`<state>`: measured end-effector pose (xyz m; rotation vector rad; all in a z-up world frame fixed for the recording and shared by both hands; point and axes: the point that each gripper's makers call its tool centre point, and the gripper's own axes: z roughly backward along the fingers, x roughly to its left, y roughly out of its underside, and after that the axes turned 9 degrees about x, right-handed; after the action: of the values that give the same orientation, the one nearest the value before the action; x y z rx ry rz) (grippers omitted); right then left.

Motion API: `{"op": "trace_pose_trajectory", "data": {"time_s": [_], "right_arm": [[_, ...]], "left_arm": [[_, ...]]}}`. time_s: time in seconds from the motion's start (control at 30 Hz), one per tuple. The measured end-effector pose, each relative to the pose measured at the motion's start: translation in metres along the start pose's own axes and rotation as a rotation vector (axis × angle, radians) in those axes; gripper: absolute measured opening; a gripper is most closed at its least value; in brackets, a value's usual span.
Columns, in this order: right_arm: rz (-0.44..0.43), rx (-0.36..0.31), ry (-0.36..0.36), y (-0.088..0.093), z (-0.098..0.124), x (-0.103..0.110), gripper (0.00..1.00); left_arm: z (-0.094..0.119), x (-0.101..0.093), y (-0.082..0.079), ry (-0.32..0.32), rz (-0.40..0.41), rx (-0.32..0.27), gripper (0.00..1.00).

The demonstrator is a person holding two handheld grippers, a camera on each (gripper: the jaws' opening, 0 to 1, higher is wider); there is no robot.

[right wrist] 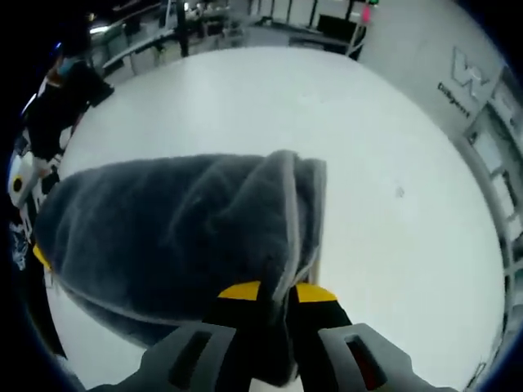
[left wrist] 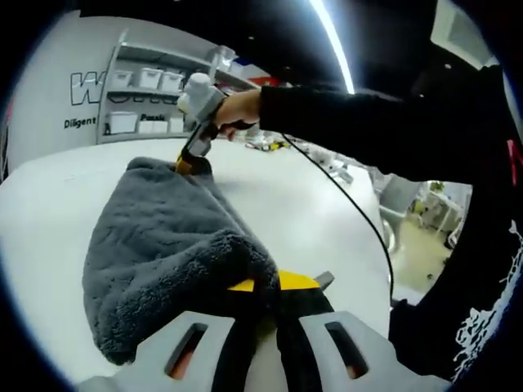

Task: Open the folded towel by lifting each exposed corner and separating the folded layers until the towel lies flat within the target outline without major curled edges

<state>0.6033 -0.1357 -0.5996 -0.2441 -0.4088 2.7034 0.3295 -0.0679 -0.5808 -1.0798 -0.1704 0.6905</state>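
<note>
A thick grey towel [left wrist: 167, 245] lies bunched and folded on the white table [left wrist: 302, 204]. My left gripper [left wrist: 265, 286] is shut on the towel's near edge, its yellow-tipped jaws pinching the pile. In the left gripper view my right gripper [left wrist: 194, 163] holds the towel's far corner, gripped by a hand in a black sleeve. In the right gripper view my right gripper [right wrist: 278, 294] is shut on a hemmed corner of the grey towel [right wrist: 172, 229], which stretches away to the left toward my left gripper [right wrist: 39, 255] at its far end.
White shelves with bins [left wrist: 147, 90] stand behind the table in the left gripper view. A black cable [left wrist: 351, 204] runs across the table from the right gripper. A person in black [left wrist: 474, 163] stands at the right. Bare white table [right wrist: 392, 163] spreads right of the towel.
</note>
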Motion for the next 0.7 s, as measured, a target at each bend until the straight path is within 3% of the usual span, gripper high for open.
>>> {"op": "trace_pose_trajectory", "data": {"time_s": [0.7], "right_arm": [[0.138,0.018,0.031,-0.042,-0.012,0.007,0.08]], "left_arm": [[-0.013,-0.004,-0.009,-0.007,-0.009,-0.015,0.04]]}}
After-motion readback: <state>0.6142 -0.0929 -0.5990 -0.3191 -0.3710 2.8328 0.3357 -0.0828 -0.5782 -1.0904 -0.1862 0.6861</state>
